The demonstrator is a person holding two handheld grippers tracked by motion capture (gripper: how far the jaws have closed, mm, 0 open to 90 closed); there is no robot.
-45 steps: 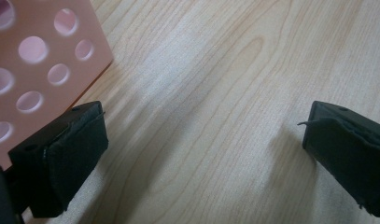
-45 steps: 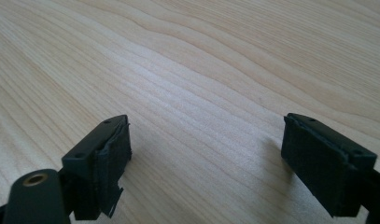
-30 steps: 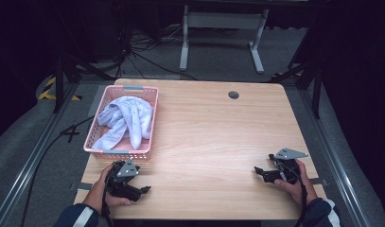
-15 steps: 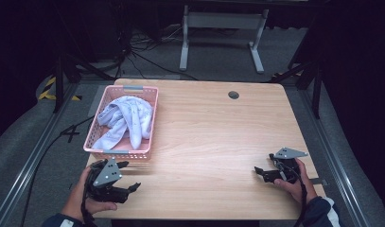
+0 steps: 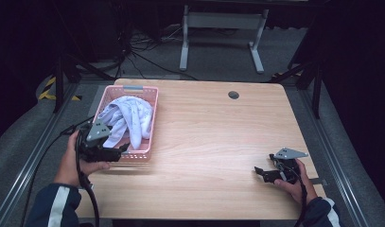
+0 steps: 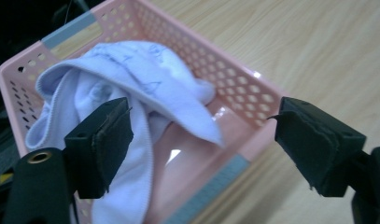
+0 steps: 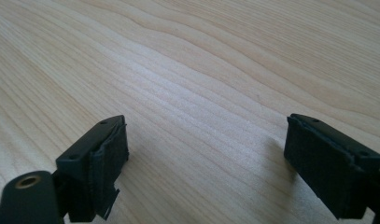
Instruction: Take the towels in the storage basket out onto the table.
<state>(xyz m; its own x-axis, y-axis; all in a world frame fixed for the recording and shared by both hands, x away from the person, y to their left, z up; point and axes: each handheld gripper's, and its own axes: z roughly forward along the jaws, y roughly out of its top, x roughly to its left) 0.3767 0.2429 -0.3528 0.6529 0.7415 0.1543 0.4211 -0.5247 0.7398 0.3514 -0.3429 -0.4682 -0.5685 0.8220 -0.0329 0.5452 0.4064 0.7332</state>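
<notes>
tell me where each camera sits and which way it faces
High view: above the person's side, looking forward and down on the table; shows both hands, left gripper and right gripper.
Left gripper view: rides the left gripper, looking down into the basket at the cloth; its open fingers show.
Right gripper view: rides the right gripper, facing bare table; open fingers.
Shared: high and left views both show basket and cloth.

Lab-like recording space: bare wooden table (image 5: 218, 142), floor rails (image 5: 24, 165), trailing cables (image 5: 147, 61), dark surroundings.
</notes>
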